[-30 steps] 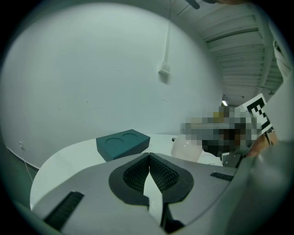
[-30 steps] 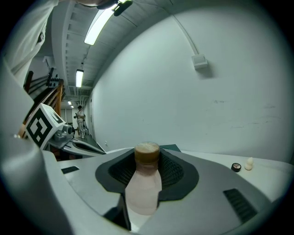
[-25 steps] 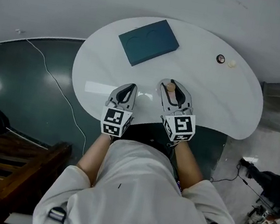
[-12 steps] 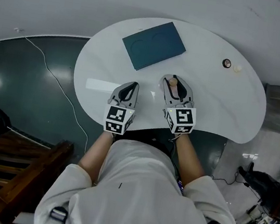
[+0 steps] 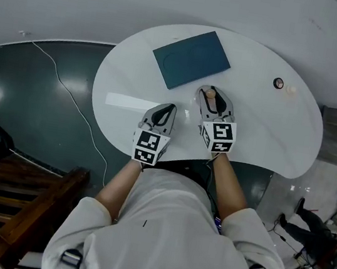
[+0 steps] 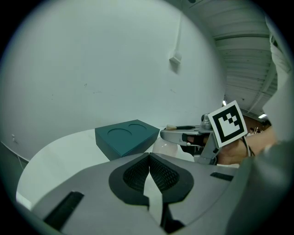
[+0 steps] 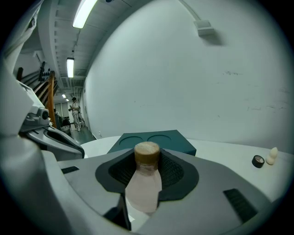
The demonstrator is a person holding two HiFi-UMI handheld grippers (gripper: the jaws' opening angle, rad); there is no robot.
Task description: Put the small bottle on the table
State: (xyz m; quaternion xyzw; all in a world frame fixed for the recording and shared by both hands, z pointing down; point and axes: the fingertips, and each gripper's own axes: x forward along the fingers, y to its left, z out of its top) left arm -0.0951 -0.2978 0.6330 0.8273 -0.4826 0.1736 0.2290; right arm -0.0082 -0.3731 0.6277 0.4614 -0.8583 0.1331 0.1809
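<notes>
A small pale-pink bottle (image 7: 146, 183) with a tan cork top (image 5: 209, 95) stands upright between the jaws of my right gripper (image 5: 211, 99), which is shut on it. In the head view that gripper hangs over the white table (image 5: 264, 130), just this side of a teal box (image 5: 192, 58). My left gripper (image 5: 164, 112) is beside it to the left, shut with nothing between its pads (image 6: 148, 172). In the left gripper view the right gripper (image 6: 183, 135) shows at the right.
The teal box (image 7: 154, 140) has two round recesses in its top. A small dark cap (image 5: 278, 83) and a small pale piece (image 5: 290, 90) lie at the table's far right. A white cable (image 5: 66, 99) runs over the dark floor at the left.
Both grippers have moved forward over the table toward the teal box, the right one farther. The bottle stays in the right gripper's jaws.
</notes>
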